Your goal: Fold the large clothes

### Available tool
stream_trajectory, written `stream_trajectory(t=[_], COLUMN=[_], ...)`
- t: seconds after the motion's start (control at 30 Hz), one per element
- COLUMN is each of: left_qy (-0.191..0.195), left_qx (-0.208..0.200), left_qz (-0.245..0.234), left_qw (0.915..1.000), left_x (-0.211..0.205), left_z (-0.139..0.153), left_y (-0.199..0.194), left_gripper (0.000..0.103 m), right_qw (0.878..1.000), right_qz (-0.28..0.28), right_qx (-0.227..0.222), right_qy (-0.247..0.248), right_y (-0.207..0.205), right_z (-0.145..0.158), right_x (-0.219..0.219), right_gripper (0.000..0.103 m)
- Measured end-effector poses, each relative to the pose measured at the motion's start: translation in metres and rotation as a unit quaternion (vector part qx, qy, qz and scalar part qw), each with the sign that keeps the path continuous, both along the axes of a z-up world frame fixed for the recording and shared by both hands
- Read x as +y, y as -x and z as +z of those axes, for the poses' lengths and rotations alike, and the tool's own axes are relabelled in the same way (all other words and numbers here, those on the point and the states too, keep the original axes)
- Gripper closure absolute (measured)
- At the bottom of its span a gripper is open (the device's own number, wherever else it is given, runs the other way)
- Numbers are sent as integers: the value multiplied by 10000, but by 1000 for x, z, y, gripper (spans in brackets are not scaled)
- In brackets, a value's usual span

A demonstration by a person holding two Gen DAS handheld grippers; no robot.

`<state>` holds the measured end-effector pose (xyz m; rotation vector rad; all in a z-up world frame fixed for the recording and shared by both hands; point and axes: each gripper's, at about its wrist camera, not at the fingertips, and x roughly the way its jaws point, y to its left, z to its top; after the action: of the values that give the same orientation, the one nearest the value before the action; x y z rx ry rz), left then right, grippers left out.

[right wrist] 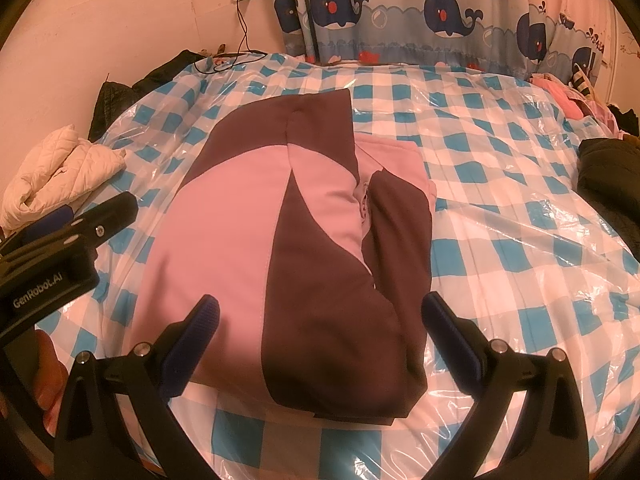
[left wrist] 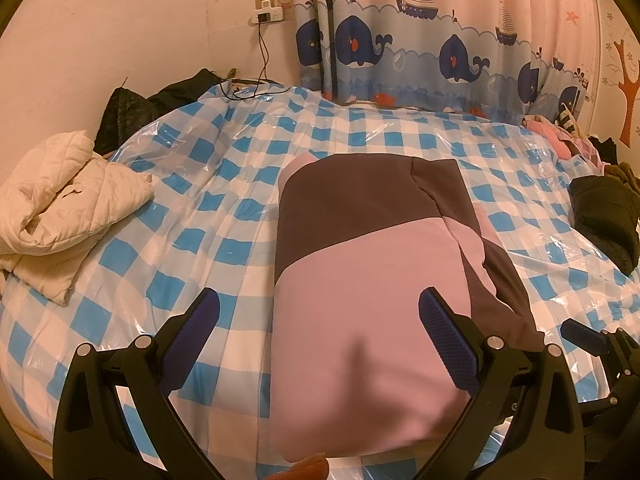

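Nearest to us, both grippers hang just above the near end of the garment with nothing in them. Our left gripper [left wrist: 319, 334] has its jaws spread wide, straddling the near left part of the pink-and-brown jacket [left wrist: 360, 280]; its right pad [left wrist: 448, 344] sits over the pink cloth and its left pad over the bare bed cover. Our right gripper [right wrist: 320, 340] is likewise wide apart, its jaws on either side of the jacket's near brown corner.

The jacket [right wrist: 280, 220] lies in the middle of the bed on the blue-and-white checked cover [right wrist: 500, 240], already brought in to a long narrow strip that runs away from us. A sleeve looks to be laid back along its right side, and a pink part, perhaps the hood, shows from under the far end.

We judge the lengthwise folds done and the crosswise fold not yet made. The next move would call for each gripper to close on a near corner of the hem, taking all the layers together, then lift and carry them over toward the far end so the edges meet squarely. The cover looks slick and crinkled, so the strip may slide if we drag rather than lift.

Farther off, a cream quilted coat [left wrist: 60, 200] sits at the left edge, dark clothes [left wrist: 604, 216] at the right, and a whale-print curtain [left wrist: 440, 40] hangs beyond.
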<state>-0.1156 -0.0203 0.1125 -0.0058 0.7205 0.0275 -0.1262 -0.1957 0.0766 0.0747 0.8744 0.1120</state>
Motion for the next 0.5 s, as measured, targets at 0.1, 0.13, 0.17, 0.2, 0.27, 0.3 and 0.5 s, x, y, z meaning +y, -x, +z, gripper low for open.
stream_trajectory(t=[0.1, 0.13, 0.17, 0.2, 0.27, 0.3, 0.5], left_qy=[1, 4, 1, 4, 4, 7, 16], left_qx=[-2, -2, -4, -7, -7, -12, -17], left_qz=[6, 5, 10, 7, 3, 0, -7], left_qw=[10000, 10000, 10000, 10000, 10000, 10000, 10000], left_x=[0, 0, 0, 0, 0, 0, -5], left_z=[0, 0, 0, 0, 0, 0, 2], left_y=[1, 0, 1, 1, 1, 1, 0], left_gripper=[8, 8, 8, 8, 8, 8, 8], right_qw=[10000, 10000, 10000, 10000, 10000, 10000, 10000], right_qz=[-2, -3, -1, 0, 0, -2, 5], right_qx=[-3, -4, -4, -6, -3, -3, -10], right_qy=[1, -2, -2, 2, -2, 1, -1], right_y=[0, 0, 0, 0, 0, 0, -1], right_z=[0, 0, 0, 0, 0, 0, 0], right_x=[1, 1, 1, 1, 2, 0, 3], right_gripper=[7, 7, 7, 7, 7, 7, 7])
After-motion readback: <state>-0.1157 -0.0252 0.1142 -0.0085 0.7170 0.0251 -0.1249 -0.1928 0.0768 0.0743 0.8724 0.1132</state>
